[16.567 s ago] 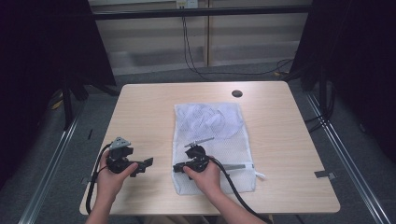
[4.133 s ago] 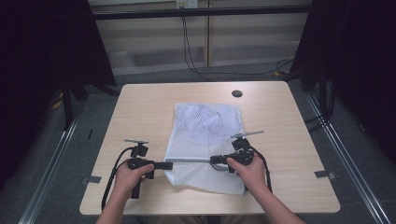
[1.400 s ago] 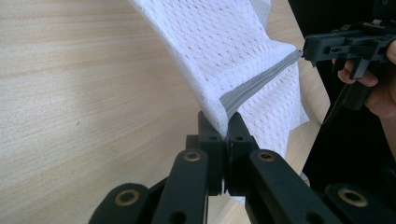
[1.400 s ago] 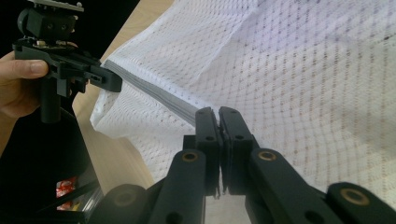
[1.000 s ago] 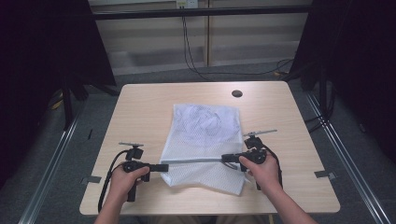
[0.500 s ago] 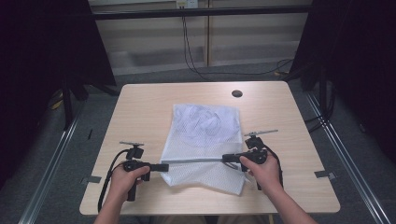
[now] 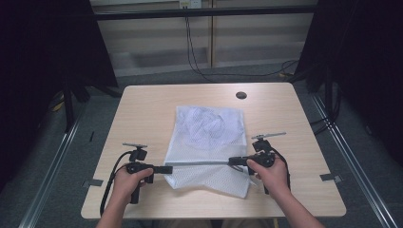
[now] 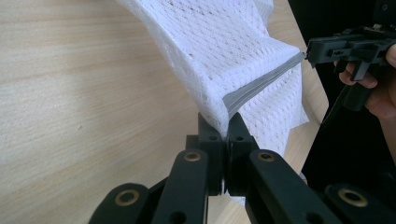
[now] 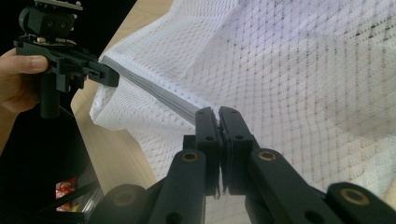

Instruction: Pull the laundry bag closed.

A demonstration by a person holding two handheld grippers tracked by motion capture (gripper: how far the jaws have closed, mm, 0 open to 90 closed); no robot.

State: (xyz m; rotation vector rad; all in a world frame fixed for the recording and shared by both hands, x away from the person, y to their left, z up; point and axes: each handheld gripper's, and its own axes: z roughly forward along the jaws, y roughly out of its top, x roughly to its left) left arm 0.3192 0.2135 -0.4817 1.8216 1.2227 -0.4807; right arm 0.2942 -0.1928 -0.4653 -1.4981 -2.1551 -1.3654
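The left gripper [image 7: 164,169] and right gripper [image 7: 234,161] each pinch the grey edge [image 7: 199,163] of the net bag [image 7: 209,137]. It looks soft, light and floppy, so hold the edge.

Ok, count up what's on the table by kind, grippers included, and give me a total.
White mesh bag: 1
Black grippers: 2, the left gripper and the right gripper, each shut on the bag's grey edge band
Total: 3
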